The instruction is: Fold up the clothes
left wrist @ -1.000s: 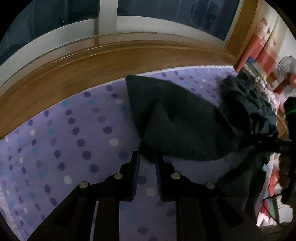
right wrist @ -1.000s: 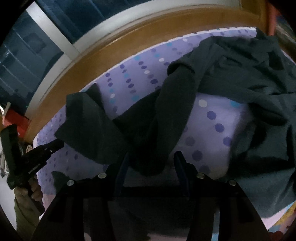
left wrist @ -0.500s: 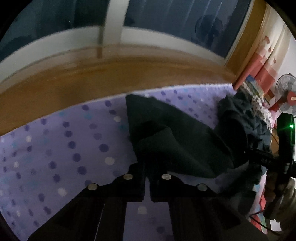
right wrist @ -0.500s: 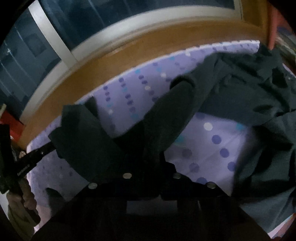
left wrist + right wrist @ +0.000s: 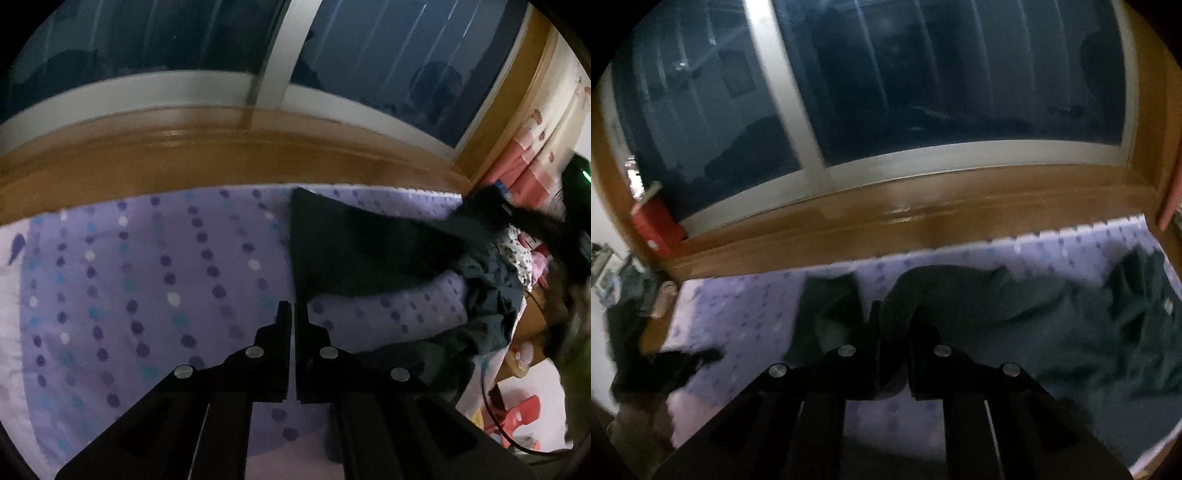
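Observation:
A dark garment hangs stretched over the purple dotted bed sheet. My left gripper is shut, and the garment's lower corner sits pinched at its fingertips. From there the cloth runs right to the other gripper, which is blurred and shows a green light. In the right wrist view my right gripper is shut on a thick fold of the same garment, which trails right across the sheet. The left gripper appears there as a dark blur at the left.
A wooden sill and a dark window run along the bed's far side. More dark clothes are heaped at the bed's right end. A red box stands on the sill at the left. Red plastic items lie on the floor.
Both grippers closed on the dark garment and rose with it. The cloth now hangs stretched between them instead of lying bunched, and both views tilted up toward the window.

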